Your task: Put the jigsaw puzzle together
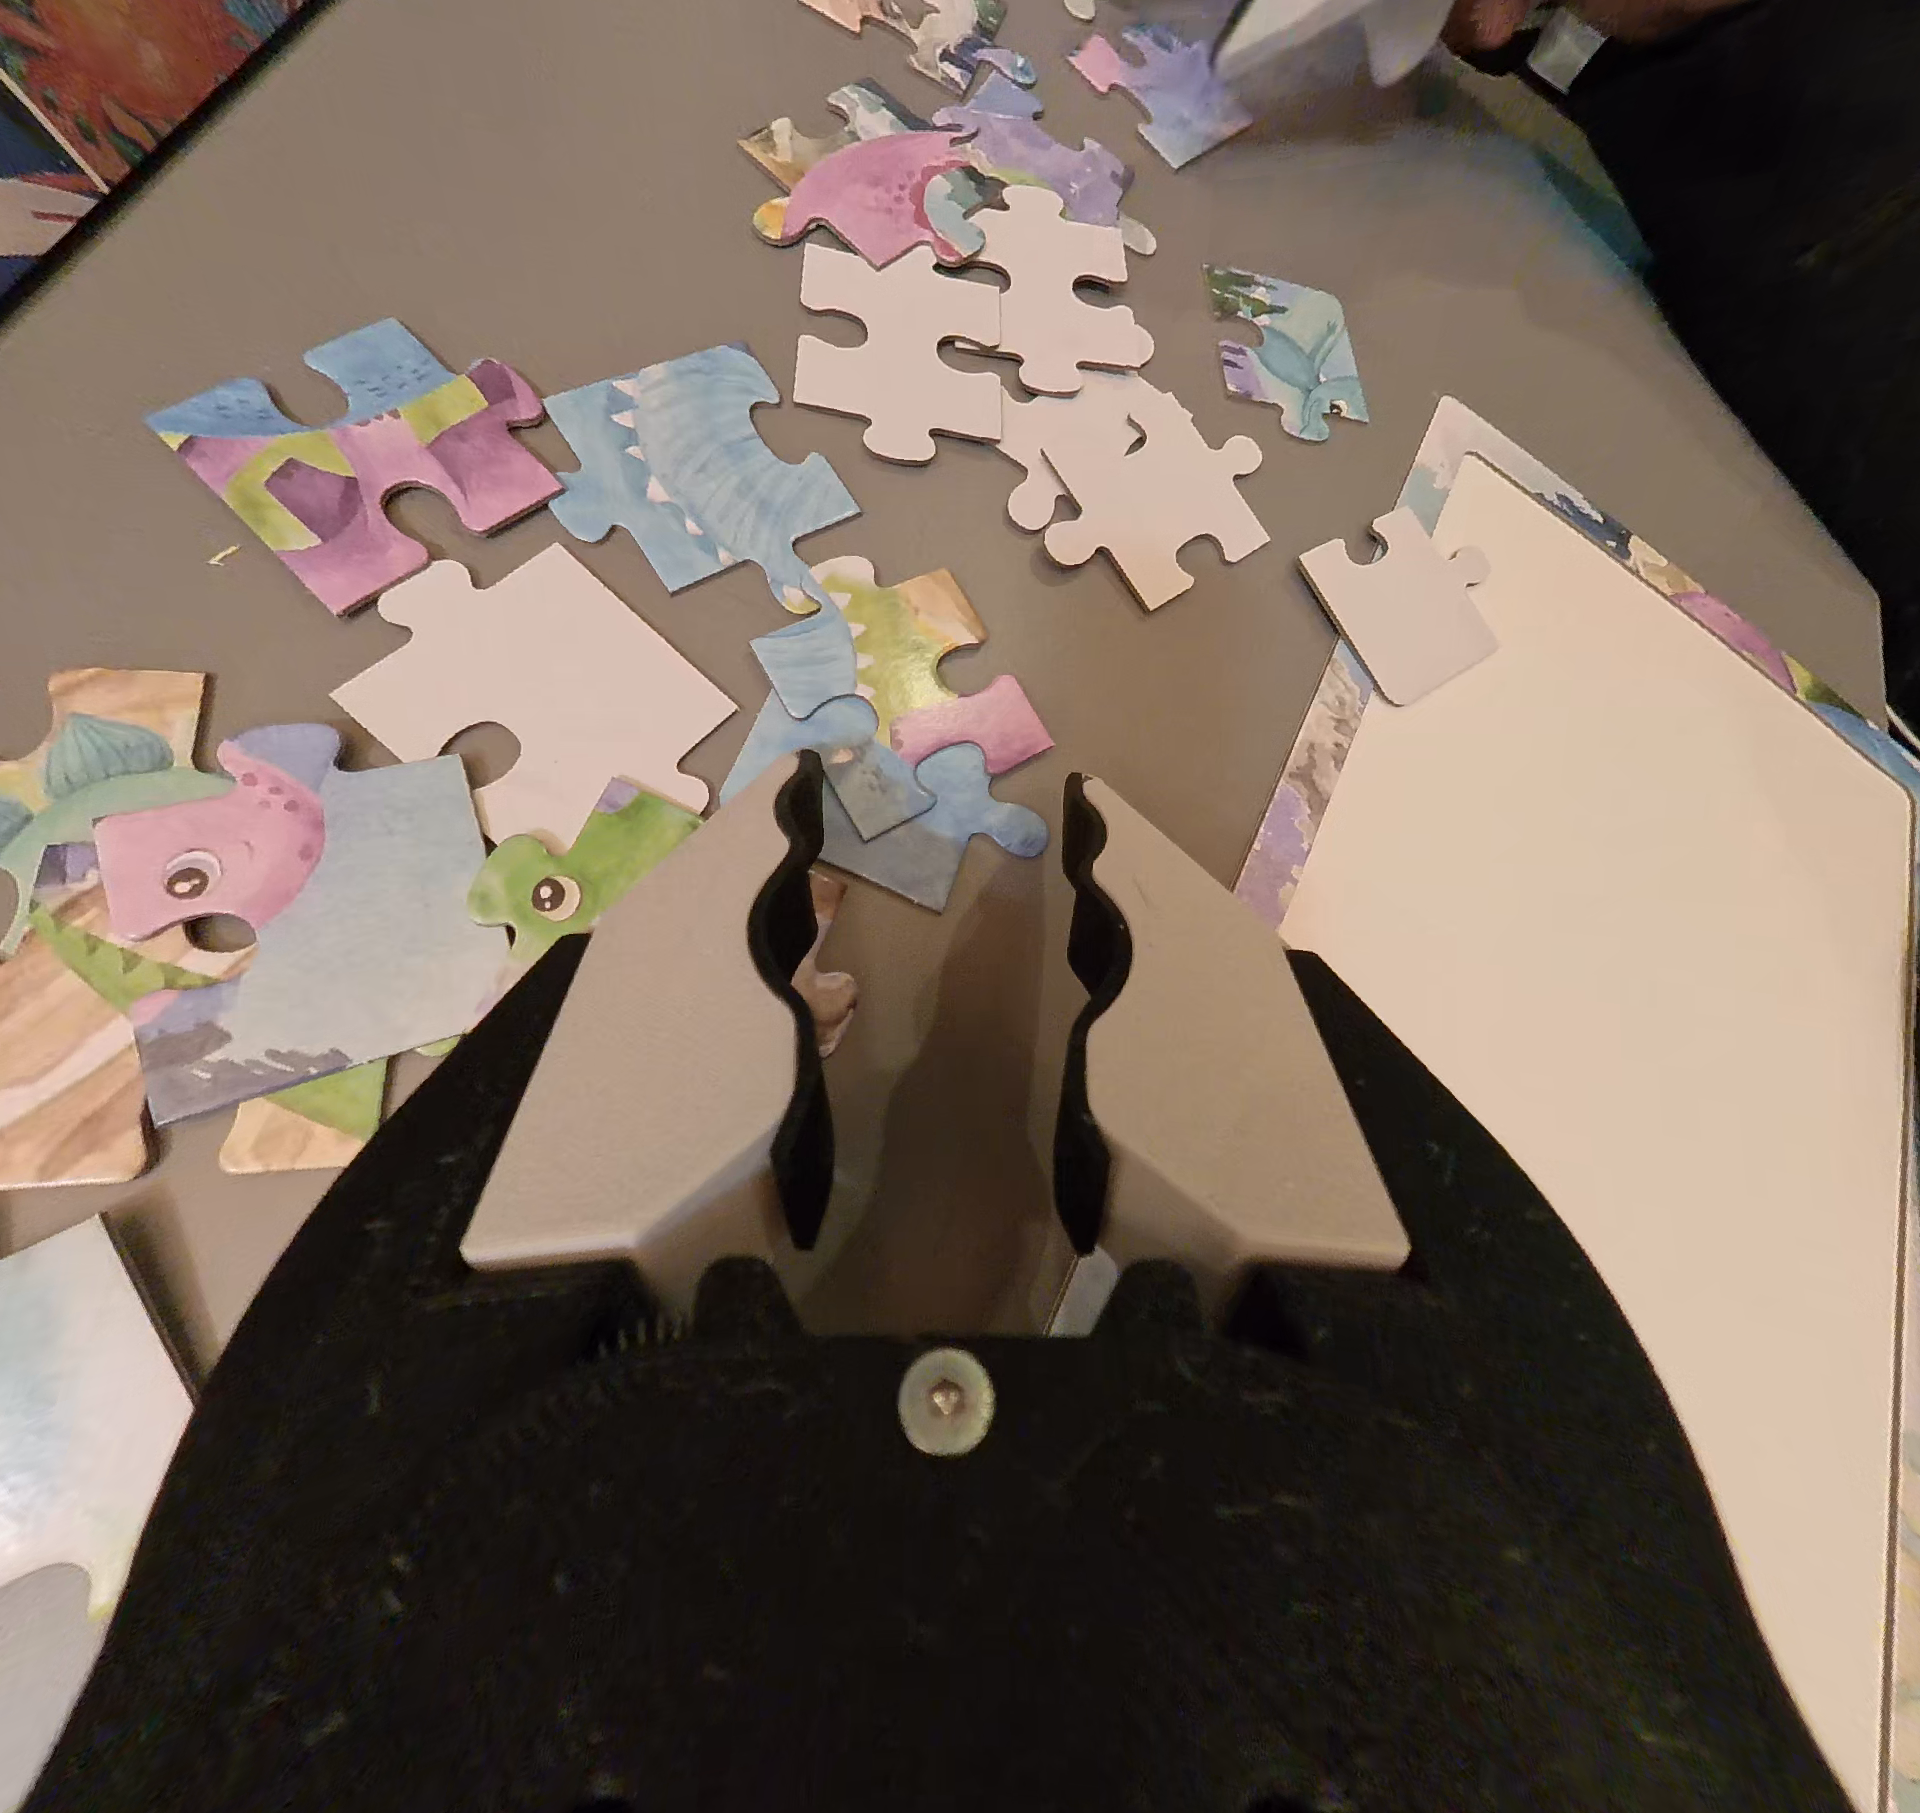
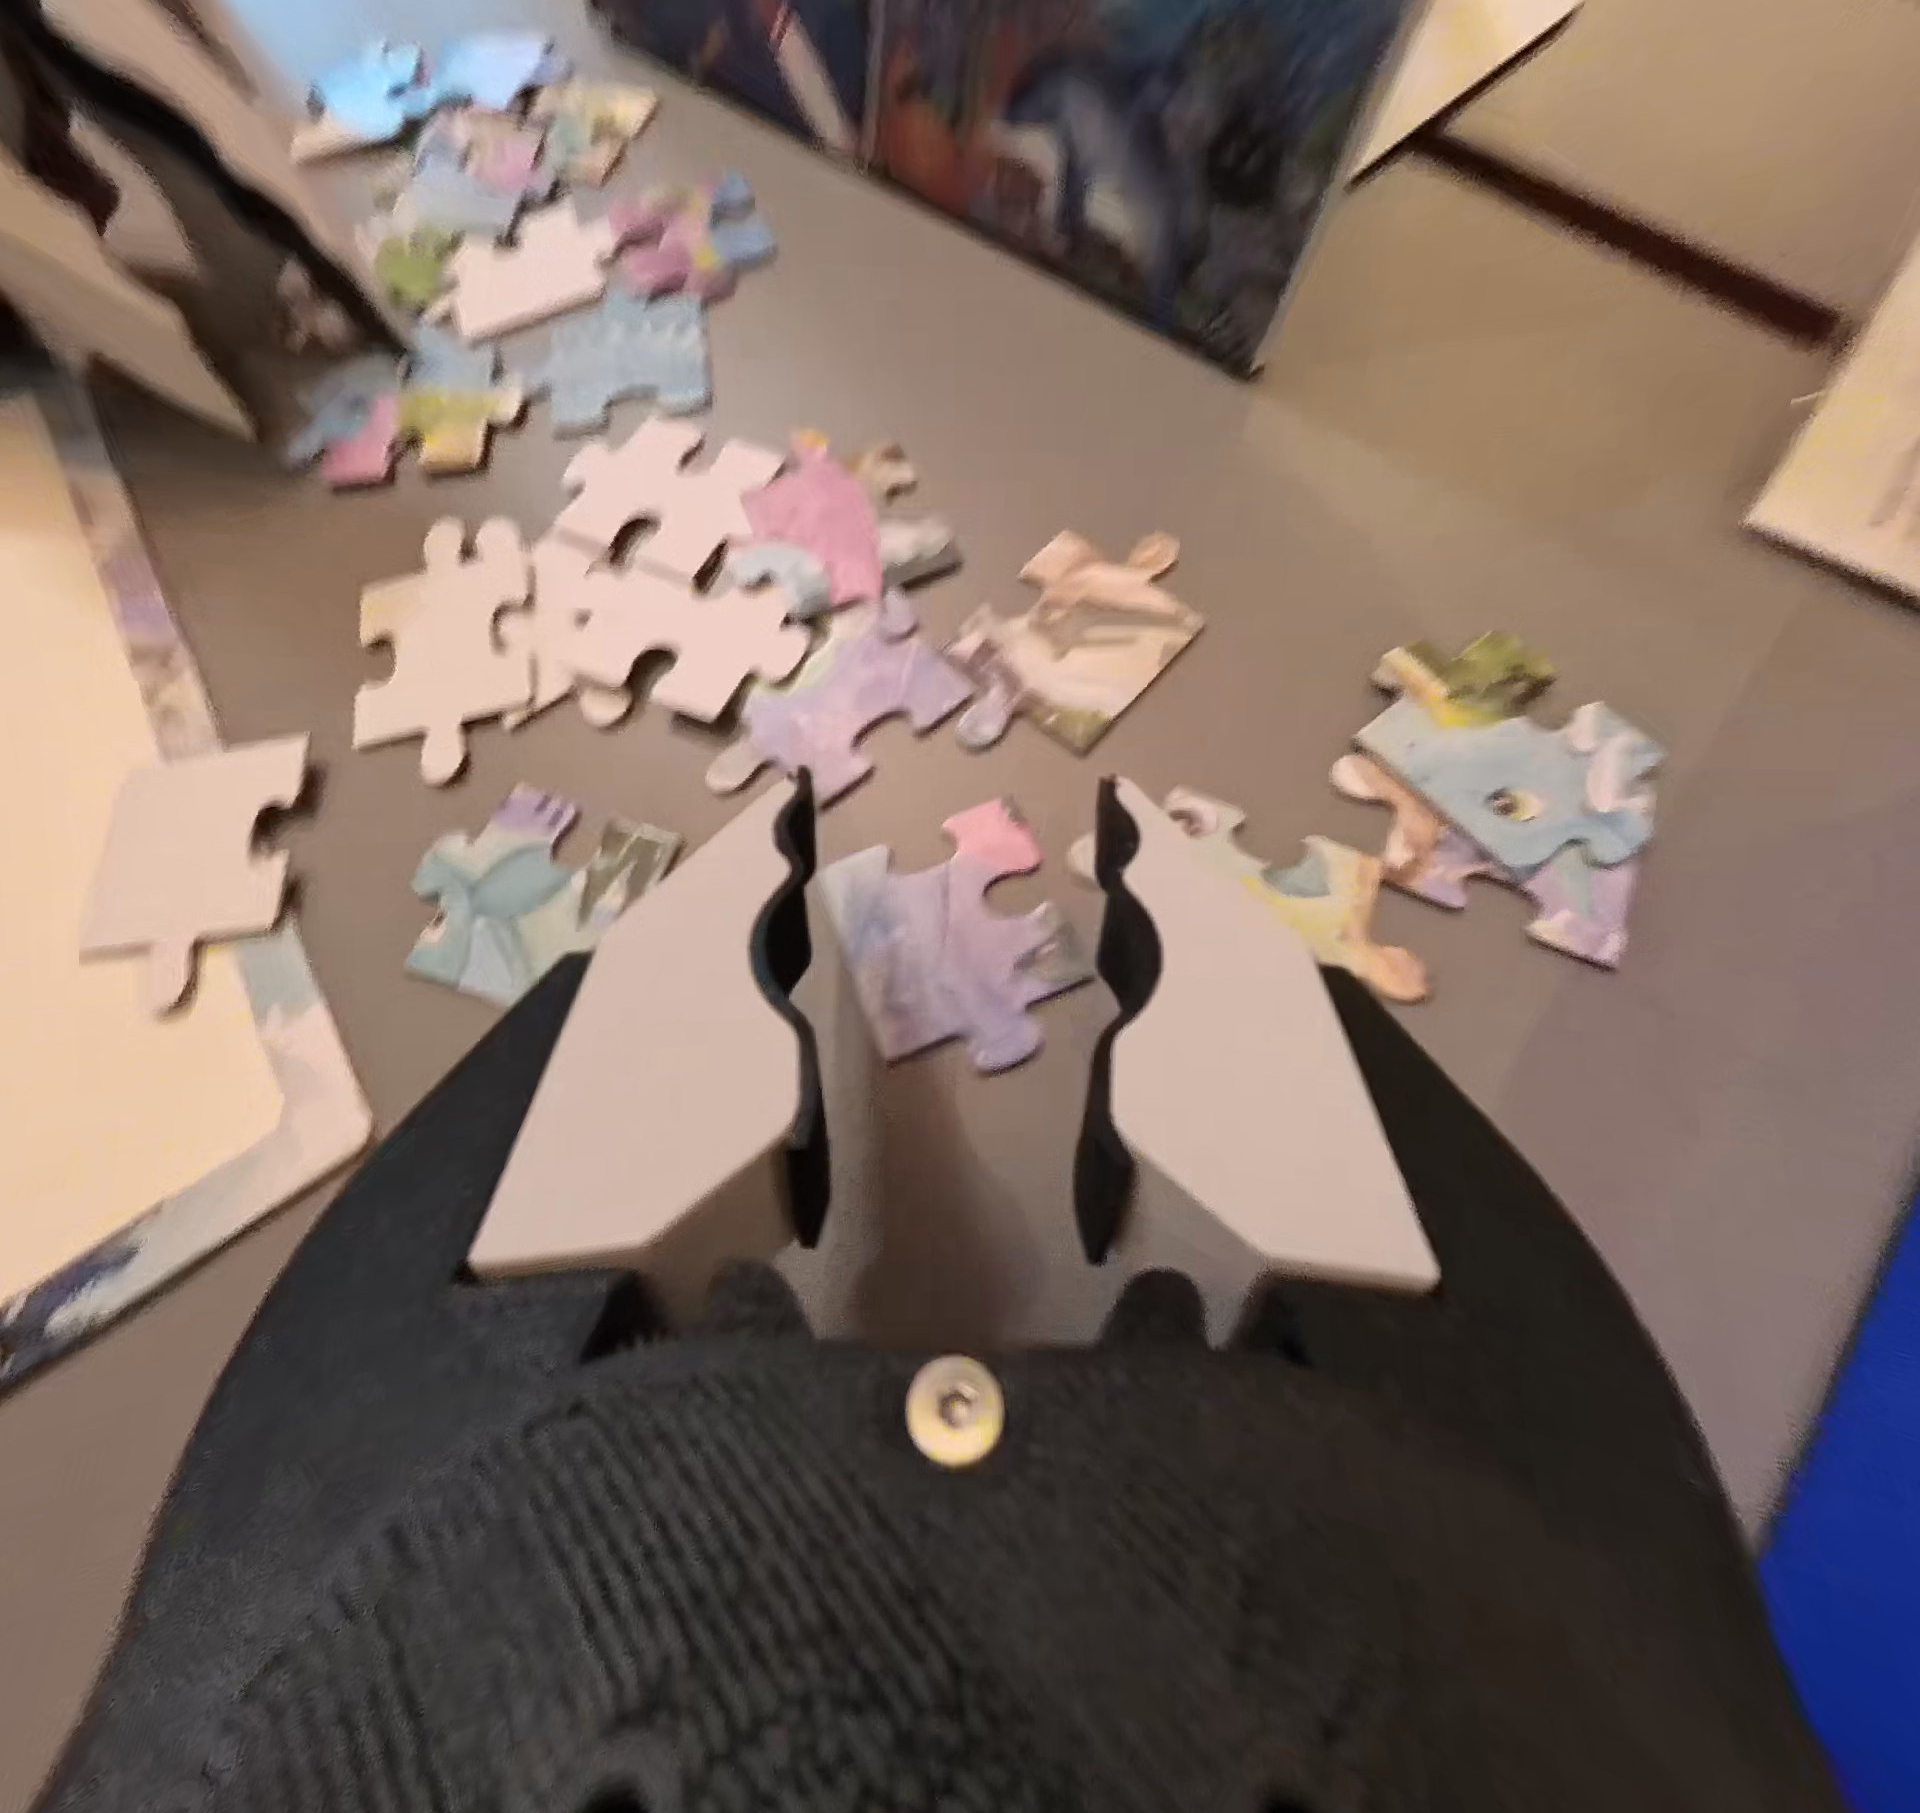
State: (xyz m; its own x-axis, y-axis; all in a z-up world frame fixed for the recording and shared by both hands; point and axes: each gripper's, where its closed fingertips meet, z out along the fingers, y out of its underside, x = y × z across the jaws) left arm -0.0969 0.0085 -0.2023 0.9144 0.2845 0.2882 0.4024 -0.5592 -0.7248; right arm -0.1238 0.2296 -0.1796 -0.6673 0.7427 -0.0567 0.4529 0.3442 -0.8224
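Nothing is assembled yet, from where I stand: the puzzle pieces lie loose over the grey table (image 1: 582, 153), and the puzzle tray (image 1: 1621, 880) at the right of the left wrist view is bare apart from one white, face-down piece (image 1: 1397, 610) resting across its top left corner.

The left gripper (image 1: 940, 787) has its jaws spread with nothing between them, poised above an overlapping heap of blue, green and pink pieces (image 1: 894, 714) at frame centre. The right gripper (image 2: 951, 792) is likewise spread and empty, with a purple and pink piece (image 2: 951, 932) lying flat between its fingers in the middle of the right wrist view (that view is smeared, so I take it the hand is moving).

The trouble I foresee is flatness. These pieces hug the table, so a pinch from above may skate off or shove one sideways into its neighbours. In the heaps, closing could catch two at once. Several pieces show white backs (image 1: 1039, 350) and would have to be flipped before their picture helps. A hurried approach by the right gripper could also scatter the nearby blue piece (image 2: 1496, 807).
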